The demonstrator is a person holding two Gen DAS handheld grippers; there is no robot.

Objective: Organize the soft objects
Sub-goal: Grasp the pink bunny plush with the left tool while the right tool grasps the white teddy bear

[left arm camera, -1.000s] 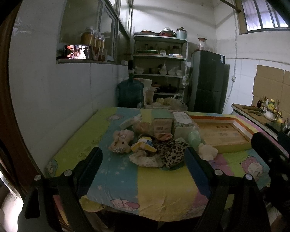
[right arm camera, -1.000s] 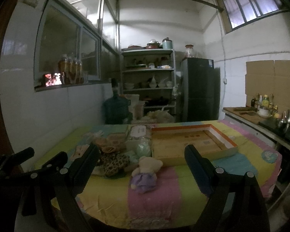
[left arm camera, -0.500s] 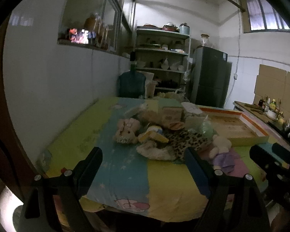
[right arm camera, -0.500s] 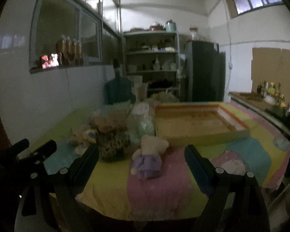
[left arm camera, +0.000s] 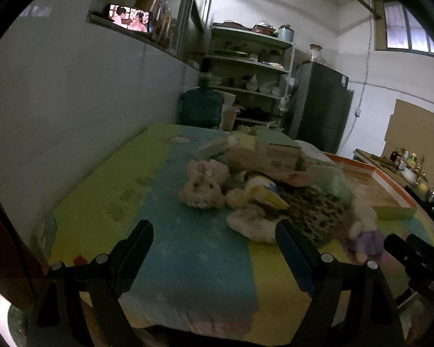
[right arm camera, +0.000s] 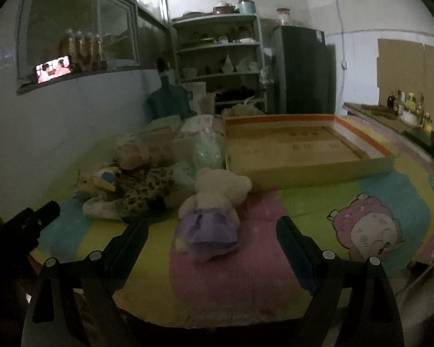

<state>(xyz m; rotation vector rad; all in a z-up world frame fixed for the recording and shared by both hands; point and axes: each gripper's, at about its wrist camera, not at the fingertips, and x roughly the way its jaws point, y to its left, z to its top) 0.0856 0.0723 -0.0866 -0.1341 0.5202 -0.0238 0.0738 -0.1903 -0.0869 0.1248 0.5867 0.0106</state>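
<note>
A white teddy bear in a purple dress point(right arm camera: 211, 202) lies face down on the pastel cartoon tablecloth point(right arm camera: 318, 202), just beside a heap of soft toys point(right arm camera: 130, 182) that includes a pink plush animal point(left arm camera: 202, 183) and a leopard-print piece point(left arm camera: 318, 208). Behind the bear, a shallow cardboard tray with an orange rim point(right arm camera: 370, 144) sits with nothing visible in it. The left gripper point(left arm camera: 214, 245) and right gripper point(right arm camera: 211, 243) both hover over the table's near edge, jaws spread wide and holding nothing.

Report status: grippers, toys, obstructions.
Left gripper open, empty. Right gripper open, empty, facing white bear in purple dress. Toy pile beside empty cardboard tray. Path clear.
</note>
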